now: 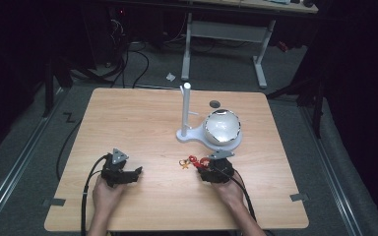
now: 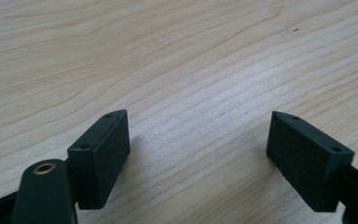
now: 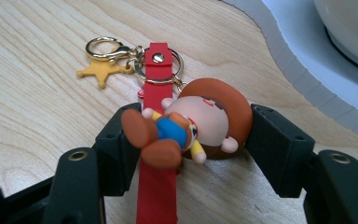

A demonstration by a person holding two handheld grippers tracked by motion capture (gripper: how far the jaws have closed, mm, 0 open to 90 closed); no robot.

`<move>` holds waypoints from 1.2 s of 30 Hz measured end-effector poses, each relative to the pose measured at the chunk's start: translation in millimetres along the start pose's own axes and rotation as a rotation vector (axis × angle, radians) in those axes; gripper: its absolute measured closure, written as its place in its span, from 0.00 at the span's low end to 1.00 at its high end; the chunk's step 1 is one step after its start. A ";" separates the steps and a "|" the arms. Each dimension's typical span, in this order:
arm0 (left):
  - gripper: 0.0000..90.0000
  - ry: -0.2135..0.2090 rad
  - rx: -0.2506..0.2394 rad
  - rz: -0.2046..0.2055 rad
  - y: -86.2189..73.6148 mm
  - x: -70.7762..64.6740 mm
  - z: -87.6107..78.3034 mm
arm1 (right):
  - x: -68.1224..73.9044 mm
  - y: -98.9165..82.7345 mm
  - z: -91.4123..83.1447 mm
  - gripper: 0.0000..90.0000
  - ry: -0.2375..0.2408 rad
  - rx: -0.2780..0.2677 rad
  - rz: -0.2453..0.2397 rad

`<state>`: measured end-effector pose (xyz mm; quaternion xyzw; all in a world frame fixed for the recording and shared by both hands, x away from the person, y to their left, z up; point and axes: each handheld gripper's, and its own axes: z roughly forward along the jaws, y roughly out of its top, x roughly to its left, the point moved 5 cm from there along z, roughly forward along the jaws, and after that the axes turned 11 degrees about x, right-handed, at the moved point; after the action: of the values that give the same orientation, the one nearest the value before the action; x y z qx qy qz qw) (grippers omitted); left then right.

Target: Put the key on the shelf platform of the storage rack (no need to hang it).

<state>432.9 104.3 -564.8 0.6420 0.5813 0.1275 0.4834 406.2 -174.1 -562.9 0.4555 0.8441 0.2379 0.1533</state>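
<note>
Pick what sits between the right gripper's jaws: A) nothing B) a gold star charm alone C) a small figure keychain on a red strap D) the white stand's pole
C: in the right gripper view the right gripper has both pads against the figure keychain, whose red strap runs up to a ring with a star charm lying free on the table.
</note>
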 end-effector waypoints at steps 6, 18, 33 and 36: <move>0.24 0.000 0.000 0.000 0.0 0.0 0.0 | -2.5 1.9 -6.1 0.50 0.009 -0.038 -0.007; 0.24 0.000 0.001 0.001 0.0 0.1 0.0 | -2.3 1.0 -9.6 0.53 0.001 -0.059 -0.034; 0.24 0.000 0.000 0.001 0.0 0.0 0.0 | -5.1 6.9 -38.5 0.54 0.036 -0.137 -0.035; 0.24 0.000 0.000 0.001 0.0 0.0 0.0 | -6.6 11.7 -50.1 0.54 0.054 -0.163 -0.036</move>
<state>432.9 104.3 -564.8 0.6422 0.5812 0.1275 0.4832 394.0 -187.3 -514.2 0.4196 0.8338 0.3152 0.1714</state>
